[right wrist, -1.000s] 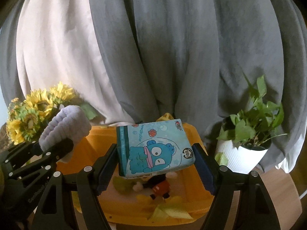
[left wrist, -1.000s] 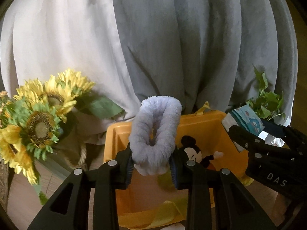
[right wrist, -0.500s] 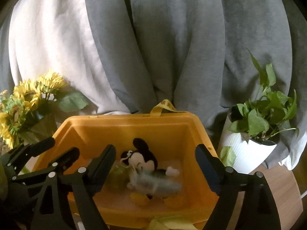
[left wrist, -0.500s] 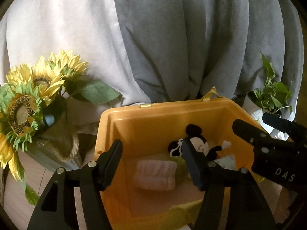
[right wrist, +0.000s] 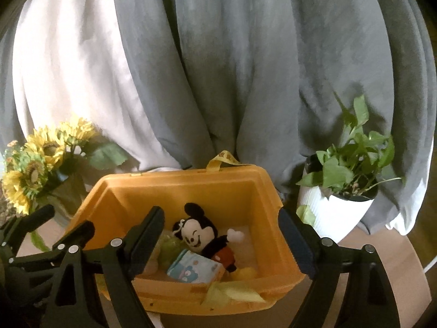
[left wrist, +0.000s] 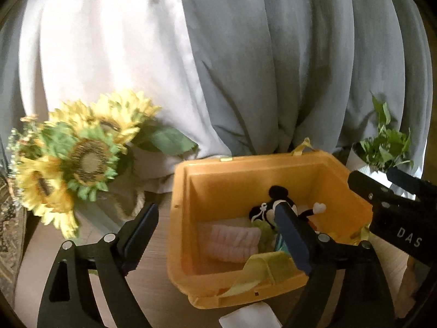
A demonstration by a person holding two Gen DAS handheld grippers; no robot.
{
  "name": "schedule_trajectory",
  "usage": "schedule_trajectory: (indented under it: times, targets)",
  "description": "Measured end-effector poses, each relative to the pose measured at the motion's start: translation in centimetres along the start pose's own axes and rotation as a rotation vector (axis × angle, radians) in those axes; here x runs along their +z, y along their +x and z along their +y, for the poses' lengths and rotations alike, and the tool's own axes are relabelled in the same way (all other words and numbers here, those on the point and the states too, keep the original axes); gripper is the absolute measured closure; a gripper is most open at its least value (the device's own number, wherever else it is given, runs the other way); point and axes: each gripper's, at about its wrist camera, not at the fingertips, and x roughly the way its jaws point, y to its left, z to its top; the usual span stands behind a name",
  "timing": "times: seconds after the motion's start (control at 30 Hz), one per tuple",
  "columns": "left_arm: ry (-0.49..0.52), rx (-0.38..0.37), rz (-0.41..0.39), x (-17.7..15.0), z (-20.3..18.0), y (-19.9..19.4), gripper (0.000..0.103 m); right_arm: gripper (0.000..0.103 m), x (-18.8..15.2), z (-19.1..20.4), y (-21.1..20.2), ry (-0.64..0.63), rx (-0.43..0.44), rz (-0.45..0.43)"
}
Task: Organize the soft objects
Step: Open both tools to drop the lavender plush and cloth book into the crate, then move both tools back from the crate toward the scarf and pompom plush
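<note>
An orange plastic bin (left wrist: pixel 180 218) (right wrist: pixel 245 188) stands on the wooden table below both grippers. Inside it lie a Mickey Mouse plush (right wrist: pixel 196 235) (left wrist: pixel 262 207), a blue cartoon tissue pack (right wrist: pixel 195 269) leaning against the plush, a pale fluffy band (left wrist: pixel 232 242) at the left, and a green soft piece (right wrist: pixel 170 248). My left gripper (left wrist: pixel 215 216) hangs over the bin's left half with its jaws opening and nothing pressed between them. My right gripper (right wrist: pixel 221 218) stands open above the bin's middle, holding nothing.
A sunflower bunch (left wrist: pixel 82 164) (right wrist: pixel 32 172) stands left of the bin and a white potted plant (right wrist: pixel 347 180) stands to its right. Grey and white curtains hang close behind. A white slip (left wrist: pixel 245 314) lies at the bin's near edge.
A second ago the left gripper held the fluffy band and the right held the tissue pack above the bin. Both now lie in the bin, and both jaws have opened; the left view shifted left.
</note>
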Motion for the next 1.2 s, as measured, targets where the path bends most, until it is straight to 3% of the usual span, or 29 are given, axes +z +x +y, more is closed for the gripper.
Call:
schedule_trajectory:
  times: [0.37,0.7,1.2]
  targets:
    - [-0.009,0.062,-0.079,-0.1,0.2,-5.5,0.001,0.017,-0.6,0.0,-4.5,0.011,-0.012,-0.042]
    - [-0.001,0.1,-0.137,-0.7,0.2,-10.4,0.0,0.017,-0.9,0.3,-8.8,0.018,-0.013,-0.091]
    - [0.014,0.087,-0.148,-3.2,-0.5,-15.6,0.0,0.017,-3.0,0.7,-15.0,0.017,-0.057,-0.131]
